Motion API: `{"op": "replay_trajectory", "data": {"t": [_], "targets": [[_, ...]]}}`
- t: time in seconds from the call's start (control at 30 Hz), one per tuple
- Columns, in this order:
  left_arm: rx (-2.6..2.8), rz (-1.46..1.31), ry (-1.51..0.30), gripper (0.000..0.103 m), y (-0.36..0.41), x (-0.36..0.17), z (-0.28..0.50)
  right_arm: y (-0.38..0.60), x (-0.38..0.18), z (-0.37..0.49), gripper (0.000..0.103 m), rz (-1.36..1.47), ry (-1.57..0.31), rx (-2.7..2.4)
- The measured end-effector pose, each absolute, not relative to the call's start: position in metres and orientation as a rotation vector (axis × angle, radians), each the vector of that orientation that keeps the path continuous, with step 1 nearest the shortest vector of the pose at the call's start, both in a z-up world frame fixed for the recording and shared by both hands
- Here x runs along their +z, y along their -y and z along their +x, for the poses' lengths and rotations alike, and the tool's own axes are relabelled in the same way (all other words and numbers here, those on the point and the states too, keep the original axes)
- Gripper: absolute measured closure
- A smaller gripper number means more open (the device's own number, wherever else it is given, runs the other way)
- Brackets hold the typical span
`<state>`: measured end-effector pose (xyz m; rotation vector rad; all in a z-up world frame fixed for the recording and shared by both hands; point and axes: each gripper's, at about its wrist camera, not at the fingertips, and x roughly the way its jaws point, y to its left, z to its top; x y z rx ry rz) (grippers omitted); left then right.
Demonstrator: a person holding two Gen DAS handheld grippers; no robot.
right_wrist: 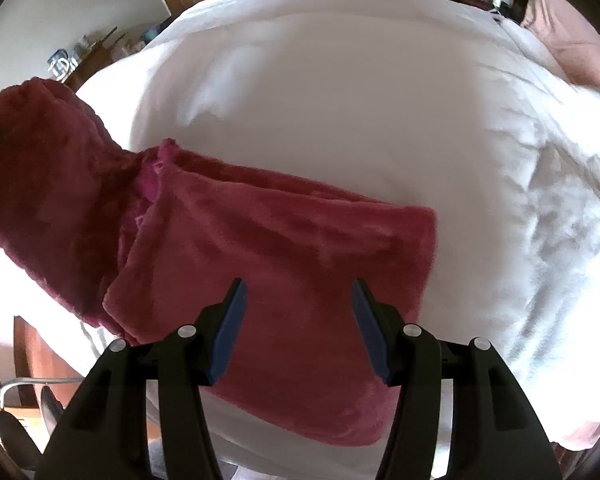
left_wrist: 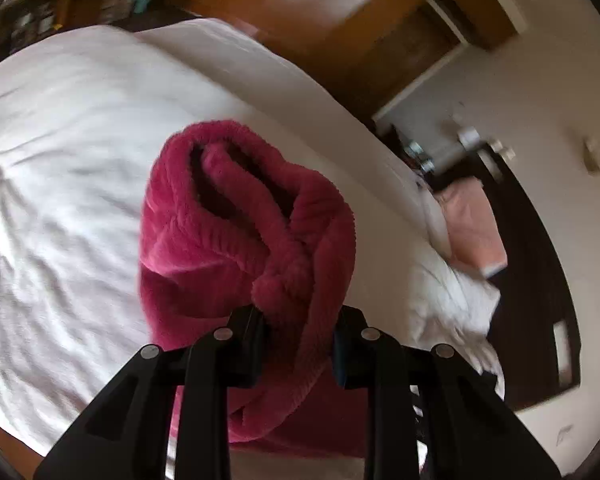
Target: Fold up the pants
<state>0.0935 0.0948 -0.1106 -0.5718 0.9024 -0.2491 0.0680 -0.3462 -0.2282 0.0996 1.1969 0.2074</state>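
Fuzzy pink pants (right_wrist: 268,248) lie partly folded on a white bed (right_wrist: 340,100). In the left wrist view one end of the pants (left_wrist: 240,220) is lifted off the bed and hangs bunched from my left gripper (left_wrist: 298,320), which is shut on the fabric. That raised end (right_wrist: 40,184) shows at the left of the right wrist view. My right gripper (right_wrist: 298,292) hovers open above the flat part of the pants, with nothing pinched between its blue pads (right_wrist: 228,332).
A peach pillow (left_wrist: 472,224) lies at the head of the bed, also seen in the right wrist view (right_wrist: 572,40). Wooden furniture (left_wrist: 340,8) and a cluttered shelf (left_wrist: 52,12) stand beyond the bed. A chair frame (right_wrist: 24,392) is near the bed's lower left edge.
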Motion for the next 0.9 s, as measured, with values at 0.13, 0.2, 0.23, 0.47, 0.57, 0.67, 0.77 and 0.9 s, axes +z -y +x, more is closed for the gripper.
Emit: {"op": "replay_trajectory", "data": {"t": [0.13,0.2,0.23,0.47,0.57,0.67,0.77,0.9], "targets": [[-0.325,-0.507,-0.925,0.078,-0.042,-0.106,0.084,0.371,-0.228,0.069,0.047,0.138,-1.189,0.207],[-0.367,-0.475,-0.946,0.078,-0.013,-0.106,0.079,0.378,-0.228,0.069,0.047,0.146,-1.184,0.205],[-0.385,-0.469,-0.958,0.078,0.0,-0.108,0.077,0.383,-0.228,0.068,0.047,0.15,-1.182,0.204],[-0.464,-0.376,-1.048,0.078,0.077,-0.131,0.063,0.412,-0.232,0.065,0.047,0.172,-1.181,0.195],[-0.485,-0.336,-1.079,0.078,0.103,-0.143,0.061,0.425,-0.235,0.063,0.047,0.182,-1.184,0.185],[-0.509,-0.276,-1.123,0.078,0.133,-0.158,0.053,0.436,-0.239,0.062,0.047,0.201,-1.192,0.172],[-0.534,-0.206,-1.146,0.078,0.154,-0.167,0.045,0.443,-0.244,0.061,0.047,0.208,-1.2,0.166],[-0.561,-0.121,-1.17,0.078,0.173,-0.18,0.034,0.45,-0.249,0.06,0.047,0.215,-1.211,0.161]]}}
